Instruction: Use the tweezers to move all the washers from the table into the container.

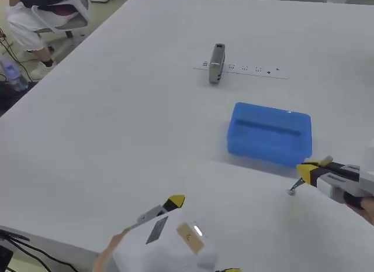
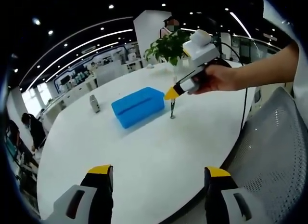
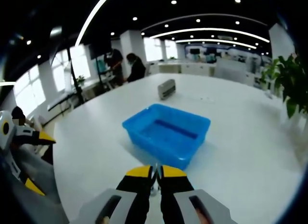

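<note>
Right gripper [image 3: 155, 172] jaws are clenched on the tweezers [image 2: 172, 108], which point down w/ tips at the table [image 1: 117, 137] just beside the blue container [image 1: 269, 134], prob so each drop is a short hop. Can't make out any washer, too small, maybe one at the tips. Left gripper [image 2: 159, 171] jaws are wide apart w/ nothing in them, parked near the table edge, out of the way imo.

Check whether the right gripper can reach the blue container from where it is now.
Probably yes. The right gripper, shut on the tweezers, sits close beside the blue container, with bare tabletop between them and its top open. The left gripper is off to the side.
</note>
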`<state>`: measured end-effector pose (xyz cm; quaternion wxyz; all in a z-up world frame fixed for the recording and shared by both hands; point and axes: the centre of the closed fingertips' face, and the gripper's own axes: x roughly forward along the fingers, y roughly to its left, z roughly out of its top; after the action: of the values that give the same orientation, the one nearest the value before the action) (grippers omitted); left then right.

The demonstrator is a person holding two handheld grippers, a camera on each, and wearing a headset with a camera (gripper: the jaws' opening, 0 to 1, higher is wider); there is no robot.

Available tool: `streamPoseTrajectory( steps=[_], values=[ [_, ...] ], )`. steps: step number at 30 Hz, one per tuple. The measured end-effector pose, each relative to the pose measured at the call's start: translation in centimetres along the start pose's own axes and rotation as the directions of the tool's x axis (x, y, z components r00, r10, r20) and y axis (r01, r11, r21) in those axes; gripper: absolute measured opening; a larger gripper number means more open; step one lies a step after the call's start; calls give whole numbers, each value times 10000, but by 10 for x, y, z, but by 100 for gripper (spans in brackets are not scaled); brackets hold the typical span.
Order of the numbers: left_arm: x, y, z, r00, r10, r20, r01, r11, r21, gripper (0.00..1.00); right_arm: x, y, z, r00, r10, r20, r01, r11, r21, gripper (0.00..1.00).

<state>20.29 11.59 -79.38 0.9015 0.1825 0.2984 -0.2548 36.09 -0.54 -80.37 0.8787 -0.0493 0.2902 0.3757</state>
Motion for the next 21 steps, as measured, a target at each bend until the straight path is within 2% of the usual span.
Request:
streamPoseTrajectory(
  steps=[2,6,8,12,19,21],
  values=[
    [2,1,-5,9995,96,-292,-92,9999,136,77,-1,1,0,10000,-3,-53,2,10000,-63,3],
    [1,2,-3,9997,144,-172,-142,9998,127,78,-2,4,0,9999,30,-101,-31,10000,-49,3],
    [2,2,-6,9993,166,-350,-159,9997,186,78,-1,3,-1,9999,11,-136,-12,10000,-68,3],
    [3,1,-6,9992,168,-351,-157,9994,305,78,-1,0,-3,9995,-8,-302,13,9999,171,3],
    [4,1,-8,9991,176,-396,-163,9993,349,78,0,-3,-5,9993,-29,-380,31,10000,49,2],
    [4,2,-8,9990,193,-411,-179,9992,354,78,0,2,-3,9993,-22,-361,26,9999,102,2]
  ],
)
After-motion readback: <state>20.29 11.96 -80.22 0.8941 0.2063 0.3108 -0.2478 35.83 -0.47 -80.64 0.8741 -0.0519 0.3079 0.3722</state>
